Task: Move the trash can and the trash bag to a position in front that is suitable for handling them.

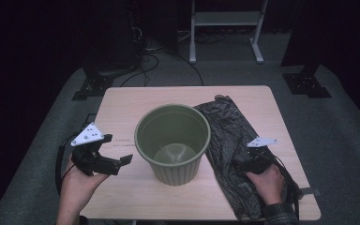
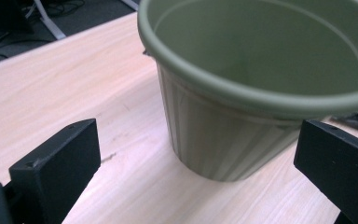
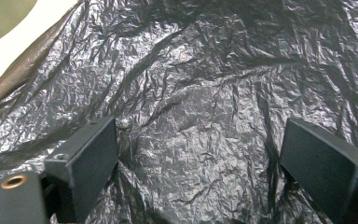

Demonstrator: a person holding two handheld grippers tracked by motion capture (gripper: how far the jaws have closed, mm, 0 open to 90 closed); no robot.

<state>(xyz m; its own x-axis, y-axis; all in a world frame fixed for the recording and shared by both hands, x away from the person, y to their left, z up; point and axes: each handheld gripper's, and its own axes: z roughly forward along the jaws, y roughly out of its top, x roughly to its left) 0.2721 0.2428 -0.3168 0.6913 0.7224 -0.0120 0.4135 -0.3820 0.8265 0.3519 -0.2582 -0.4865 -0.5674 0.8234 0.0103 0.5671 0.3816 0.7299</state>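
Right gripper (image 3: 200, 154), jaws spread over the crumpled black plastic bag (image 3: 205, 84), whose edges are cut off; left gripper (image 2: 196, 163), jaws spread, faces the green bucket (image 2: 242, 93).

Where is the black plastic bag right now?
In the high view the black plastic bag lies flat on the table's right side, beside the green bin, under the right gripper.

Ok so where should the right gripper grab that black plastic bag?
Probably on a raised crease of the black plastic bag, coming straight down with the right gripper. It lies flat on the table, so only the wrinkles give the open jaws something to pinch.
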